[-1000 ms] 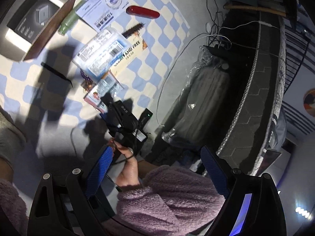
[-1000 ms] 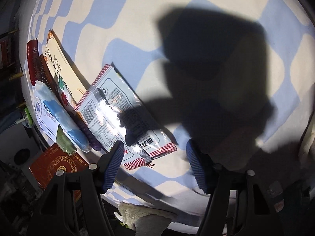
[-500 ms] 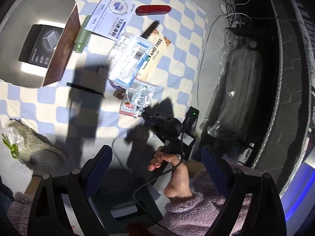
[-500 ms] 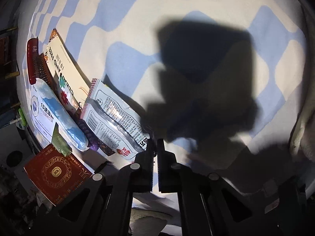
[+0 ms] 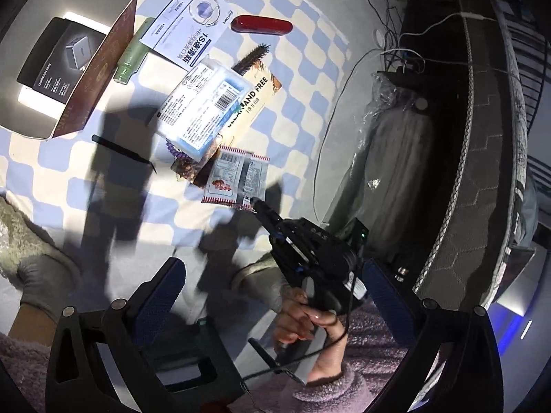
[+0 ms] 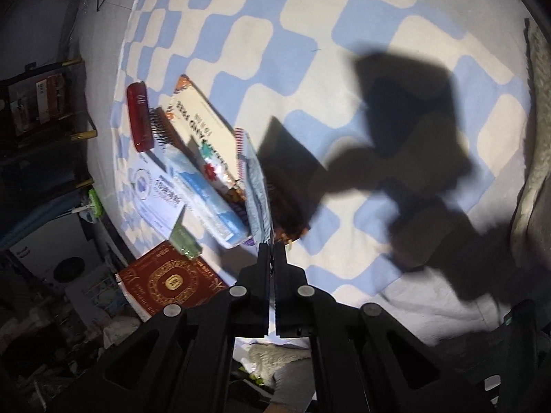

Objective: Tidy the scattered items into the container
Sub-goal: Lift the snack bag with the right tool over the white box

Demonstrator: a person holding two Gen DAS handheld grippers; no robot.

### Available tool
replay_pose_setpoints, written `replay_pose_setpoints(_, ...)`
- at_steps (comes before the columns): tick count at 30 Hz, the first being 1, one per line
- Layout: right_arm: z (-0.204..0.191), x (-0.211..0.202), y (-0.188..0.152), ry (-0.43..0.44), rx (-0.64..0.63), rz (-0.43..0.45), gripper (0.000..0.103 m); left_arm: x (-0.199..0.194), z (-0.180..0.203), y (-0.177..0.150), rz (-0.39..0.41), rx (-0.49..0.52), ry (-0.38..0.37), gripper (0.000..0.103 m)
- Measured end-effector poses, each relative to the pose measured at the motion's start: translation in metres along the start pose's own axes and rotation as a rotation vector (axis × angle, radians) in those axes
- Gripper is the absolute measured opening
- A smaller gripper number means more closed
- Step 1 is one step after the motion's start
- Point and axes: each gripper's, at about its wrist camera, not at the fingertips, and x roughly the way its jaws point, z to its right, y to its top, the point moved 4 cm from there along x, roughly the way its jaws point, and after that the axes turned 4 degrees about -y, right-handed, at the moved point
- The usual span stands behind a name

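Right tongs (image 6: 272,251) clamped on snack packet (image 6: 256,186) edge, packet lifted above checkered cloth (image 6: 310,34).

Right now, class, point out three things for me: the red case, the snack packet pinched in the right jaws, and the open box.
red case (image 5: 261,24), left wrist view, middle of its body.
snack packet (image 5: 237,179), left wrist view, printed face.
open box (image 5: 100,69), left wrist view, its red side wall.
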Motion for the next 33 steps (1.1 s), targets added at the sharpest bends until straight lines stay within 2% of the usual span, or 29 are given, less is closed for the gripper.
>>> replay_pose_setpoints(2,-0.011,-0.007,-0.009,0.05,-0.017,-0.012,0.003,-0.001,0.003,0.0,0.041,0.024,-0.079,0.103)
replay_pose_setpoints(4,-0.024,-0.017,-0.016,0.096,-0.043,-0.02,0.003,-0.003,0.006,0.0,0.048,0.058,-0.132,0.103)
replay_pose_setpoints(6,-0.037,-0.026,-0.022,0.15,-0.059,-0.03,0.002,-0.005,0.003,-0.002,0.038,0.086,-0.104,0.103)
replay_pose_setpoints(8,-0.046,-0.038,-0.029,0.222,-0.072,-0.047,0.002,-0.001,0.0,-0.005,0.0,0.122,0.01,0.103)
replay_pose_setpoints(9,-0.05,-0.045,-0.031,0.258,-0.082,-0.056,0.002,-0.001,-0.002,-0.005,0.019,0.134,0.067,0.103)
replay_pose_setpoints(11,-0.061,-0.056,-0.039,0.326,-0.107,-0.072,0.003,-0.003,-0.009,-0.006,0.039,0.118,0.126,0.103)
replay_pose_setpoints(16,-0.086,-0.076,-0.06,0.437,-0.172,-0.125,0.003,-0.017,-0.014,-0.001,0.102,0.087,0.136,0.103)
replay_pose_setpoints(21,-0.098,-0.078,-0.077,0.517,-0.2,-0.205,0.003,-0.021,-0.009,-0.005,0.134,0.029,0.019,0.103)
replay_pose_setpoints(26,-0.109,-0.079,-0.091,0.568,-0.228,-0.255,0.003,-0.022,-0.01,-0.007,0.15,0.042,0.064,0.103)
replay_pose_setpoints(28,-0.112,-0.078,-0.094,0.58,-0.231,-0.271,0.003,-0.023,-0.004,-0.007,0.153,0.059,0.042,0.097)
replay_pose_setpoints(30,-0.114,-0.075,-0.097,0.586,-0.228,-0.288,0.003,-0.026,0.003,-0.008,0.151,0.082,0.019,0.066)
replay_pose_setpoints(31,-0.115,-0.074,-0.098,0.586,-0.227,-0.295,0.003,-0.028,0.004,-0.009,0.144,0.092,0.008,0.059)
replay_pose_setpoints(33,-0.115,-0.07,-0.101,0.582,-0.226,-0.306,0.003,-0.027,0.004,-0.011,0.143,0.11,-0.029,0.03)
